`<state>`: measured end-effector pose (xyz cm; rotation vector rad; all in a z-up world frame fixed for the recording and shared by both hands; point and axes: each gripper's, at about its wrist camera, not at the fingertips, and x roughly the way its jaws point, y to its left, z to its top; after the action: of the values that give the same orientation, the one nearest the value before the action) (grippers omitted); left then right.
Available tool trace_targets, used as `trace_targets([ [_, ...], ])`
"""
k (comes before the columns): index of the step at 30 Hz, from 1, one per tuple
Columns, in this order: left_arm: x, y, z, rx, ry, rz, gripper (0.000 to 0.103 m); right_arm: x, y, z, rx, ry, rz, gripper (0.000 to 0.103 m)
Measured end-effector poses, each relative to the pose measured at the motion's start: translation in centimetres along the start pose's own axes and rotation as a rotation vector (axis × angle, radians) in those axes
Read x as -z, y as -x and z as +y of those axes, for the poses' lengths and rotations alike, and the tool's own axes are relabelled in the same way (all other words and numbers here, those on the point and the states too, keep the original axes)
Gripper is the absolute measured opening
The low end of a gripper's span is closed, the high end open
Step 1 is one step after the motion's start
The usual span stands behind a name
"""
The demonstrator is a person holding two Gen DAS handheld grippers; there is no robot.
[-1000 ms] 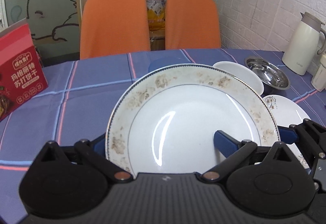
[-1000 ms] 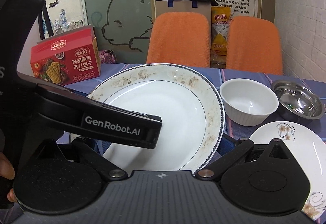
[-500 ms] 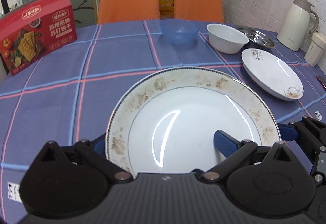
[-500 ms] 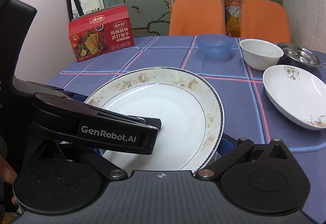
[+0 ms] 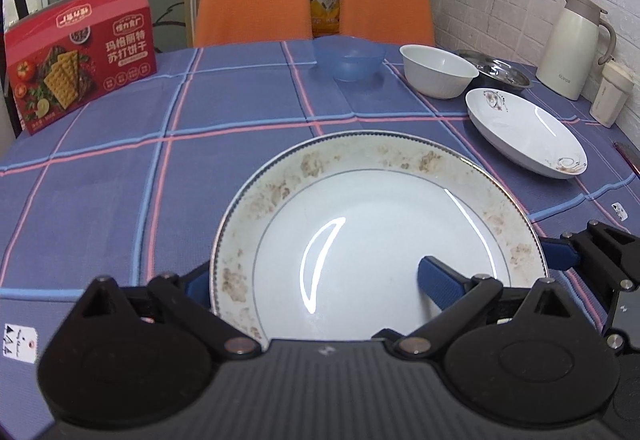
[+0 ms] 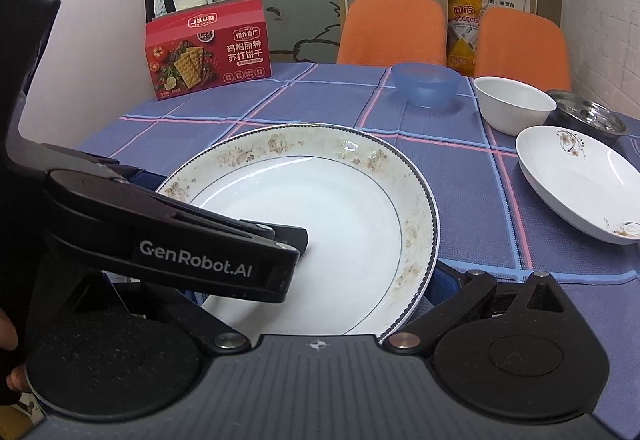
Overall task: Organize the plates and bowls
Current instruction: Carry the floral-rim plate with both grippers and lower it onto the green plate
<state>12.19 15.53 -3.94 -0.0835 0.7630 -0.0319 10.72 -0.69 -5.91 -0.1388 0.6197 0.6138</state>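
Large gold-rimmed plate (image 5: 380, 240) held above the near table (image 5: 120, 160), left gripper (image 5: 320, 280) and right gripper (image 6: 312, 280) each clamped on its rim; floral plate (image 5: 528, 132), white bowl (image 5: 438, 74), blue bowl (image 5: 348, 58) and steel bowl (image 5: 500, 74) remain unstacked far right; sorting barely begun.

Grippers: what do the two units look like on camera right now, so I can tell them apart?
Both share one build: a ribbed dark grey body, black linkage arms with silver pivot pins, and blue pads on the fingers. The left gripper carries white "GenRobot.AI" lettering along its black side, seen from the right wrist camera. The right gripper shows the same black frame with silver screws. No cables or sleeves visible.
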Motion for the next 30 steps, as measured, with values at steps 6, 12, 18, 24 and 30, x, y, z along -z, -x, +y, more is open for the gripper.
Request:
trace_targets([
  [6, -0.3, 0.3, 0.1, 0.018, -0.018, 0.038, 0.099, 0.0, 0.1, -0.2, -0.011, -0.004, 0.001, 0.09],
  [12, -1.1, 1.0, -0.9, -0.085, -0.185, 0.036, 0.099, 0.0, 0.2, -0.3, -0.019, -0.009, 0.003, 0.089],
  [18, -2.0, 2.6, -1.3, -0.079, -0.217, -0.029, 0.099, 0.0, 1.2, -0.5, 0.01, -0.013, -0.029, 0.089],
  [24, -2.6, 2.6, -1.1, -0.097, -0.157, -0.068, 0.099, 0.1, 2.6, -3.0, 0.052, -0.088, -0.065, 0.089],
  [30, -2.7, 2.2, 4.1, -0.264, 0.145, -0.086, 0.099, 1.1, 2.6, -4.7, 0.046, -0.152, -0.04, 0.089],
])
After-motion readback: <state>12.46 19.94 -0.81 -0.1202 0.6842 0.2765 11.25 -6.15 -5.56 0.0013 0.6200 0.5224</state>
